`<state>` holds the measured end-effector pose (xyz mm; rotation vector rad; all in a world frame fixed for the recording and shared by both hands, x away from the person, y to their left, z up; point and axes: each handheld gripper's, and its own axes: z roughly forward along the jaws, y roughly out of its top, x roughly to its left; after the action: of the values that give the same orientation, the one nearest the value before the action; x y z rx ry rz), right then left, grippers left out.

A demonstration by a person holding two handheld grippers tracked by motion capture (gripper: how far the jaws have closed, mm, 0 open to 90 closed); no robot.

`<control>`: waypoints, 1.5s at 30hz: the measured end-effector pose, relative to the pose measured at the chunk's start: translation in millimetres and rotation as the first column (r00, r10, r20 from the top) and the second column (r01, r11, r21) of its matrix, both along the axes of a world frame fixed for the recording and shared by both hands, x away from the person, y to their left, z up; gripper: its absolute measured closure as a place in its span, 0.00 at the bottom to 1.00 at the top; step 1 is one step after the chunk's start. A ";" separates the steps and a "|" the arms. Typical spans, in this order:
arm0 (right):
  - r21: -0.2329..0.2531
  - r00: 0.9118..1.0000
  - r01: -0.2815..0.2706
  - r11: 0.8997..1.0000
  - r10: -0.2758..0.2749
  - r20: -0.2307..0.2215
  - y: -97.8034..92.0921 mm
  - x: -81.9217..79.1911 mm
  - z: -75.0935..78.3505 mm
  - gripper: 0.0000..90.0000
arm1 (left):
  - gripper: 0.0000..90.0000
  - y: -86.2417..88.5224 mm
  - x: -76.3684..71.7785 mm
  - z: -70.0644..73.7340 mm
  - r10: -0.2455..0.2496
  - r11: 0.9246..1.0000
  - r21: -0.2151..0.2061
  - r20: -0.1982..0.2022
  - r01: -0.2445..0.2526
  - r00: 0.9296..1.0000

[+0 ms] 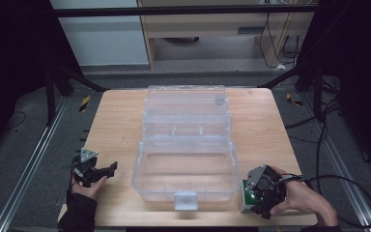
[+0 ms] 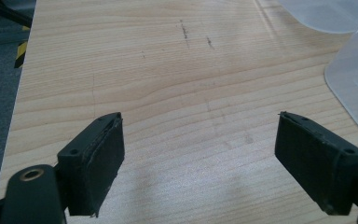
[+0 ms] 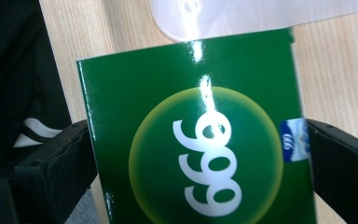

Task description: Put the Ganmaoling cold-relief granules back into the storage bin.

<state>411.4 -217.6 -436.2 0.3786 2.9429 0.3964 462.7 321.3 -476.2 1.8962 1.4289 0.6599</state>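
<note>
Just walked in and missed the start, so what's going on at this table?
A person is working at a wooden table with a gripper in each hand. A clear plastic box sits open in the middle, lid folded back, and looks empty. The right gripper is down at the near right corner with its jaws on either side of a green box marked 999, right beside the clear box. The left gripper is open over bare wood.

We see a light wooden table (image 1: 116,130) with a few dark scuff marks (image 2: 185,32) on its top. An open clear plastic storage box (image 1: 186,164) sits mid-table, its lid (image 1: 186,104) folded back. A glossy green carton printed "999" (image 3: 200,154) stands just beside the box's near right corner.
</note>
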 end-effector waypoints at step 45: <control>0.016 1.000 0.010 1.000 -0.010 -0.020 -5.1 2.2 14.5 0.18 | 0.17 0.0 0.3 -0.1 0.000 1.000 0.000 -0.002 0.000 1.000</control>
<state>413.5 -222.7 -421.7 0.4012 2.9572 0.4179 463.0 321.3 -476.3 1.8976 1.4298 0.6588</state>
